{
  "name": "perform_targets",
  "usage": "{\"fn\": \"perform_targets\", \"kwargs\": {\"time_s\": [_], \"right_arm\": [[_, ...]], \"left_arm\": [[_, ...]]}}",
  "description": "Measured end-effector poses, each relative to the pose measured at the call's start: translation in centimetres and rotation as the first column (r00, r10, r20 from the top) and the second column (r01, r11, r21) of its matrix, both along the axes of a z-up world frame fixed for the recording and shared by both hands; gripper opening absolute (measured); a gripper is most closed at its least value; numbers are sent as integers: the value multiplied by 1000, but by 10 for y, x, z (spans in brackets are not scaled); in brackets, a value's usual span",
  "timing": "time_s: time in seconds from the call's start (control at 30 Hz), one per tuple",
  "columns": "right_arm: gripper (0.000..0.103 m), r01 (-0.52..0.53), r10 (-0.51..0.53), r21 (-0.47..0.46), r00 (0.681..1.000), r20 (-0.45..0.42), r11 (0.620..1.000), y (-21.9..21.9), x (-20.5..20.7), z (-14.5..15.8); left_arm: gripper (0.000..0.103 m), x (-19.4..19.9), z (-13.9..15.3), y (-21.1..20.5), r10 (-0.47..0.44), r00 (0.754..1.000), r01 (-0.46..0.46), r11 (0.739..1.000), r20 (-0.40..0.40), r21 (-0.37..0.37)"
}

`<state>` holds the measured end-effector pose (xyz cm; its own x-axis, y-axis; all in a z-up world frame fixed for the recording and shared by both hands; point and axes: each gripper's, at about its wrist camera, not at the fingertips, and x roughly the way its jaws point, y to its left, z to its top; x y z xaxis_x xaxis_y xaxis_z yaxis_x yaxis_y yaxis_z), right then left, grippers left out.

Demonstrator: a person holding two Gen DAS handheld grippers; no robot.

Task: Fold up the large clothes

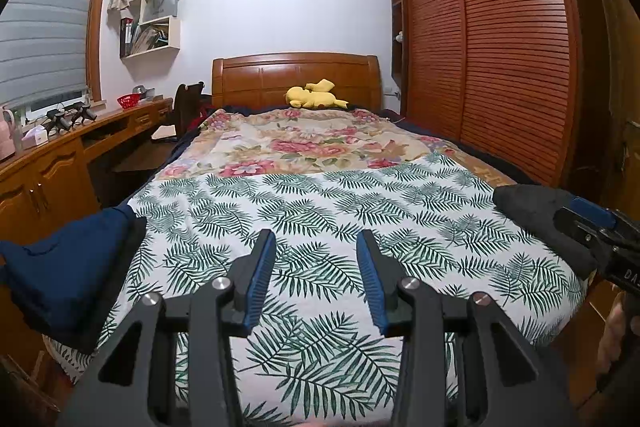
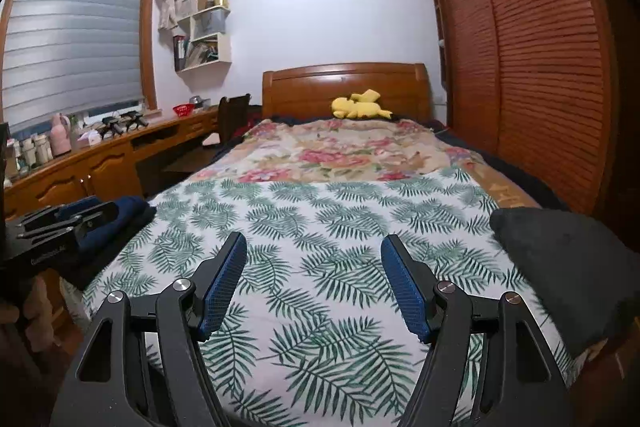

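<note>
- Palm-print sheet [image 1: 320, 211] covers the foot half of the bed [image 1: 296, 75]; a floral quilt [image 1: 304, 143] lies beyond it, toward the headboard.
- Navy garment [image 1: 68, 267], folded, sits at the sheet's left edge, on a darker piece.
- Dark grey garment [image 2: 560, 267], folded, sits at the sheet's right edge.
- Left gripper [image 1: 316, 247] hovers over the sheet's near end, jaws partly apart, holding nothing.
- Right gripper [image 2: 314, 247] hovers there too, jaws wide and empty.
- Yellow plush toy [image 1: 314, 95] rests by the headboard.
</note>
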<state>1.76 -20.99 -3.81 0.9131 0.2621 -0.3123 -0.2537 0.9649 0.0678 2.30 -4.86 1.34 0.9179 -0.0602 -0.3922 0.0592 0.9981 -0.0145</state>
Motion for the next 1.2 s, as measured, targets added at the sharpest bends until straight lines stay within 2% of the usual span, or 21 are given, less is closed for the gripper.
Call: {"fn": "perform_targets", "kwargs": {"time_s": [1.2], "right_arm": [[72, -2, 2, 11, 1000, -4, 1000, 1, 0, 0]], "left_arm": [[41, -9, -6, 1, 11, 1000, -11, 1000, -2, 6]]}}
